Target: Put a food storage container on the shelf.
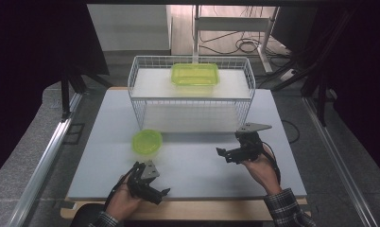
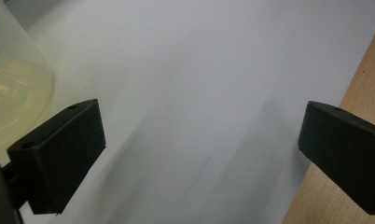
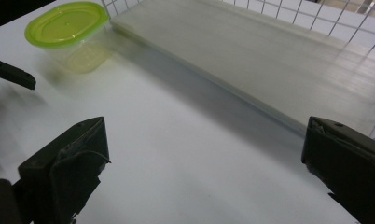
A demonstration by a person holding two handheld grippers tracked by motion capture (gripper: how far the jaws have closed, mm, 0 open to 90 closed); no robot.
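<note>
A small clear tub with a green lid (image 1: 147, 141) (image 3: 66, 28) stands on the white table mat (image 1: 193, 165), in front of a white wire rack (image 1: 190, 90). A larger green-lidded tub (image 1: 195, 74) rests on the rack's upper shelf. My left gripper (image 1: 160, 195) (image 2: 199, 144) lies low near the mat's front edge, below the small tub, open with bare mat between its jaws; the tub's clear wall (image 2: 13, 93) is at its left. My right gripper (image 1: 224, 156) (image 3: 204, 163) hovers over the mat right of centre, open and holding nothing, pointing toward the small tub.
The rack's lower white board (image 3: 251, 51) lies just ahead of the right gripper, behind the wire mesh (image 3: 316, 18). The wooden table edge (image 2: 363, 93) runs beside the left gripper. Metal rails (image 1: 46, 156) flank the table, and cables (image 1: 245, 45) lie on the floor behind.
</note>
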